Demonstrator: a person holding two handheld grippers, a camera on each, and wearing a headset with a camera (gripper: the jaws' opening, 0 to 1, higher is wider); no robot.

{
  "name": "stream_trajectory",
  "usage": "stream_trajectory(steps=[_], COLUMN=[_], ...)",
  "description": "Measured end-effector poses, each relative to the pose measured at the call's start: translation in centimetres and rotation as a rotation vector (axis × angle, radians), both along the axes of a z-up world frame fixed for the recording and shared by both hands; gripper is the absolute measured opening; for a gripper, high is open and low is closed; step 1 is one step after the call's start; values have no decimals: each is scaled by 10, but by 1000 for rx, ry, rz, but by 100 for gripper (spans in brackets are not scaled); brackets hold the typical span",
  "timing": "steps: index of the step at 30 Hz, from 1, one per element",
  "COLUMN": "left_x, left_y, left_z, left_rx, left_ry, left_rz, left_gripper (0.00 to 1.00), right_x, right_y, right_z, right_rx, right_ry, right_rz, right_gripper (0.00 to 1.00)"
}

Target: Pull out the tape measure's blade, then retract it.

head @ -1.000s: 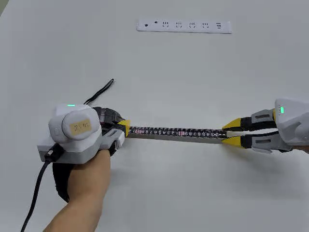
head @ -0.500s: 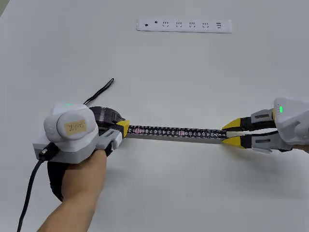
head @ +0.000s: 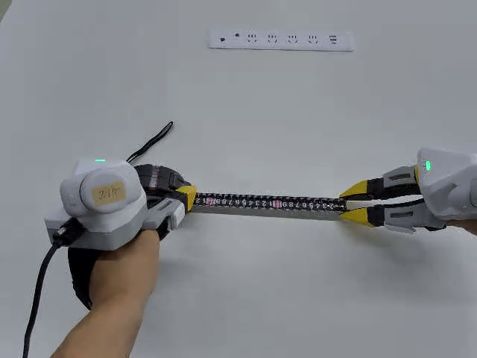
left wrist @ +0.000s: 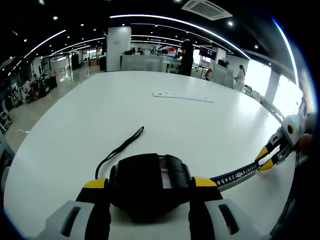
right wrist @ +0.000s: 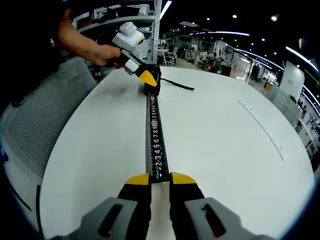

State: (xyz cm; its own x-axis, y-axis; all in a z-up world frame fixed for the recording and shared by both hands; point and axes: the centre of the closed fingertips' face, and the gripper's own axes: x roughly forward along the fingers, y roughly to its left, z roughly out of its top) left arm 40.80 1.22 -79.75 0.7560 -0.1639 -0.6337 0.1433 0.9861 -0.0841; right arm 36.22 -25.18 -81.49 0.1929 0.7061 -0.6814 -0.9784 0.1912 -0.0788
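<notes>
With the right gripper (right wrist: pixel 160 179) clenched on the blade (head: pixel 268 203) tip and the left gripper (left wrist: pixel 150 184) grasping the tape measure (head: pixel 160 179), the blade spans between them along the table's (head: pixel 298 112) near edge, so the pull-out looks done and only retracting is left.

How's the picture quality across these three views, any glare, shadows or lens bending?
Head view: even, soft light, sharp, faint shadow below the blade and right gripper. Left gripper view: tape measure sharp, fisheye bows the table; windows blown out. Right gripper view: ceiling lights glare as streaks, blade numerals legible up close, power strip curved.
</notes>
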Motion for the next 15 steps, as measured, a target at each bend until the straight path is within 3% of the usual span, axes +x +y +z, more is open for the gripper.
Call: stream_trajectory(steps=[15], left_x=[-1], left_y=[-1], left_z=[-1], left_rx=[-4], left_ry=[10], left_rz=[-8], left_gripper=[60], right_x=[1], right_y=[7], right_z=[-1], right_rx=[-3], right_ry=[-3], right_rz=[12], right_gripper=[11])
